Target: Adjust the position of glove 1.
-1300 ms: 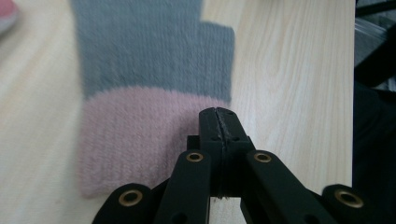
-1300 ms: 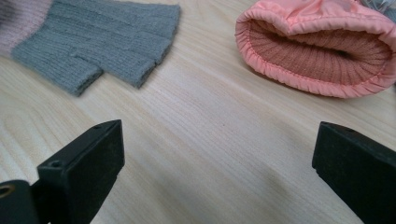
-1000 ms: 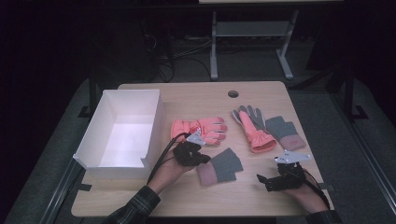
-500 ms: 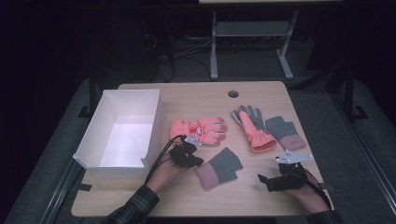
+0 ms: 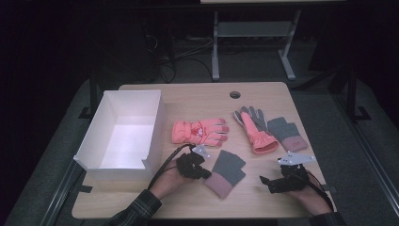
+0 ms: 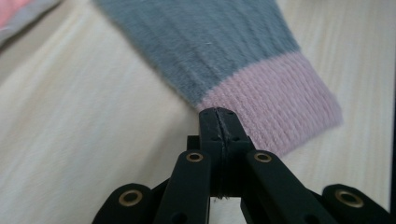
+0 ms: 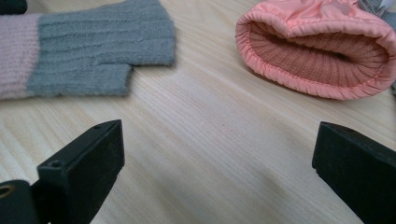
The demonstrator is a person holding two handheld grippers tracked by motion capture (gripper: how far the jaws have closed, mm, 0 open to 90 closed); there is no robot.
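Since a second ago: left gripper [image 5: 203,173] has slid a little toward the person and down, from the pink glove's edge to the pink cuff of the near grey mitten [image 5: 227,173]. Right gripper [image 5: 266,181] hasn't shifted. Gloves and box sit where they were.

Left gripper: jaws fully together, nothing between them. In the left gripper view the closed tips [image 6: 218,122] sit right at the cuff edge of the mitten [image 6: 224,56]; can't tell if they touch the knit or just overlap it in view.

Right gripper: jaws wide apart, empty, hovering low over bare table [image 5: 188,96]. In the right gripper view [image 7: 217,163], the near grey mitten [image 7: 100,49] is at 11 o'clock and the open cuff of a pink glove [image 7: 317,51] at 1 o'clock, both clear of the jaws.

High view layout, from table centre:
- near grey mitten: 6 o'clock, cuff toward the person, between the two grippers
- flat pink glove [image 5: 200,132]: about 9 o'clock, just beyond the left gripper
- pink-and-grey glove [image 5: 254,128]: 3 o'clock, cuff toward the person
- second grey mitten [image 5: 287,133]: just right of it, touching or nearly
- white box [image 5: 155,129]: 9 o'clock, far left, open top
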